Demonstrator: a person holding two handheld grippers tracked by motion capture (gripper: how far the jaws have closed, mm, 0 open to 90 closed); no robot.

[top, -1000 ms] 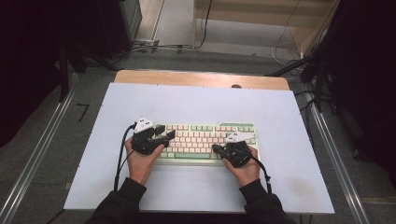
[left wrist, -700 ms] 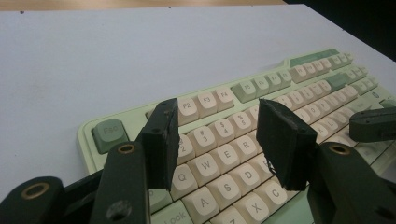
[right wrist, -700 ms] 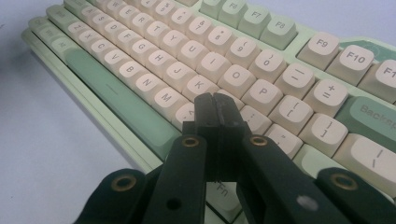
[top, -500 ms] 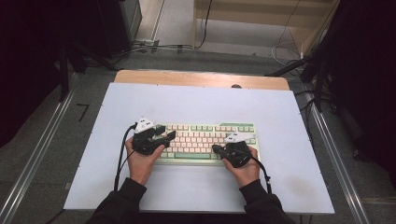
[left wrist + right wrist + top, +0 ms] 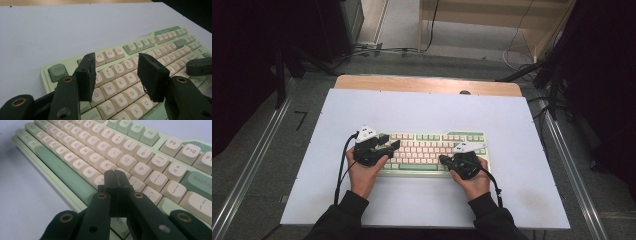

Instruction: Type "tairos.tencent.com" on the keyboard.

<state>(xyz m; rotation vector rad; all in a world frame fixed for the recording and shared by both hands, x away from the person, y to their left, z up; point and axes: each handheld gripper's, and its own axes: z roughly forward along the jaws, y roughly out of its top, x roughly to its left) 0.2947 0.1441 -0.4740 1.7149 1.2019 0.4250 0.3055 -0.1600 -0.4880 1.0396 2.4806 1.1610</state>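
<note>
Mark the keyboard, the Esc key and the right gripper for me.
keyboard (image 5: pixel 432 150): high view, middle key rows.
Esc key (image 5: pixel 58 71): left gripper view, green keycap top.
right gripper (image 5: pixel 115 177): right gripper view, tips of closed fingers.

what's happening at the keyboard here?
A person holds a gripper in each hand over a green and cream keyboard on a white table. The left gripper is open, poised above the keys at the keyboard's left end with nothing between its jaws. The right gripper is shut, its tip down at the keys near K and L, as if to press one. Whether it touches a key is unclear.
</note>
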